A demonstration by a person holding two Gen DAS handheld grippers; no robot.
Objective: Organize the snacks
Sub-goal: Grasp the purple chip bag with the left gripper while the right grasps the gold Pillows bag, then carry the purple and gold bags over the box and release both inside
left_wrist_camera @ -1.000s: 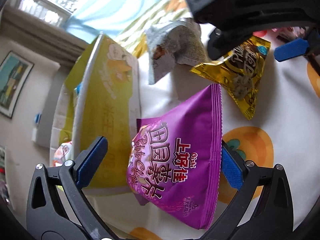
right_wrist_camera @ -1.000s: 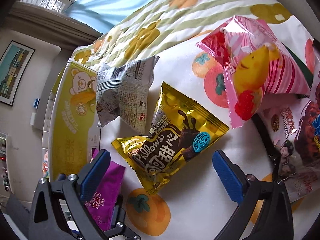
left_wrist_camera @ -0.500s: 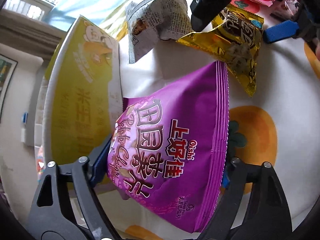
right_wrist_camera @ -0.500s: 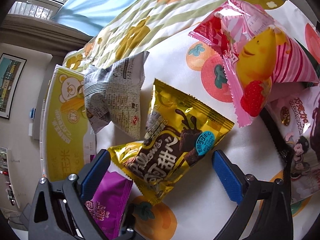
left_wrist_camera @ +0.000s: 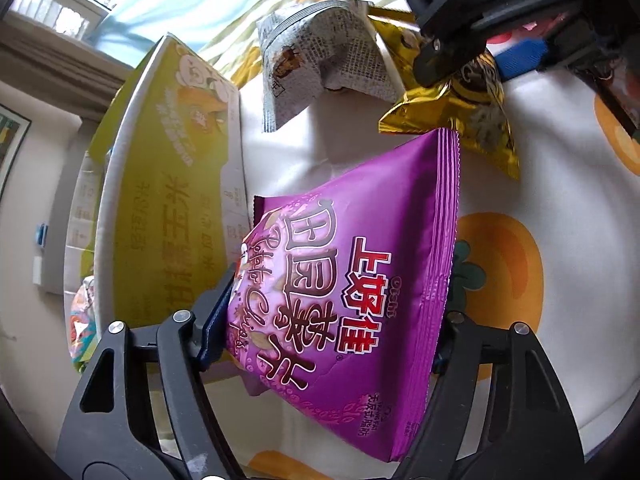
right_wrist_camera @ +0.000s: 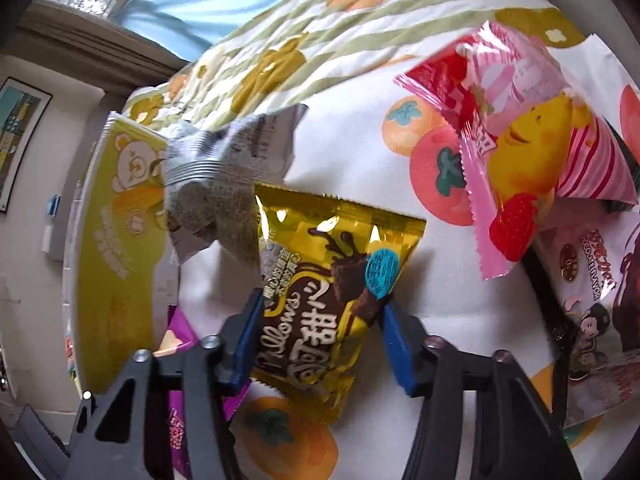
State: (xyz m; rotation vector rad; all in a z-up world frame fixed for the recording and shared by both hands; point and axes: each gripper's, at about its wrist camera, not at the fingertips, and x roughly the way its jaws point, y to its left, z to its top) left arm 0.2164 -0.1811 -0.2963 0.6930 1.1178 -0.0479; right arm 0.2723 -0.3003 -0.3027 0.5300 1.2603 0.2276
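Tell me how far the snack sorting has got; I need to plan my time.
Early stage. Nothing clearly looks put away yet. In hand: the left gripper has just been closing its jaws on the purple potato chips bag, and the right gripper on the gold Pillows bag. Left on the cloth: the grey newsprint bag, the pink bear bag and the chocolate-flavour bag, beside the yellow box.

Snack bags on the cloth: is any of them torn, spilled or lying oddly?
No tear or spill shows. The grey printed bag is crumpled and overlaps a corner of the gold bag. The purple bag looks intact.
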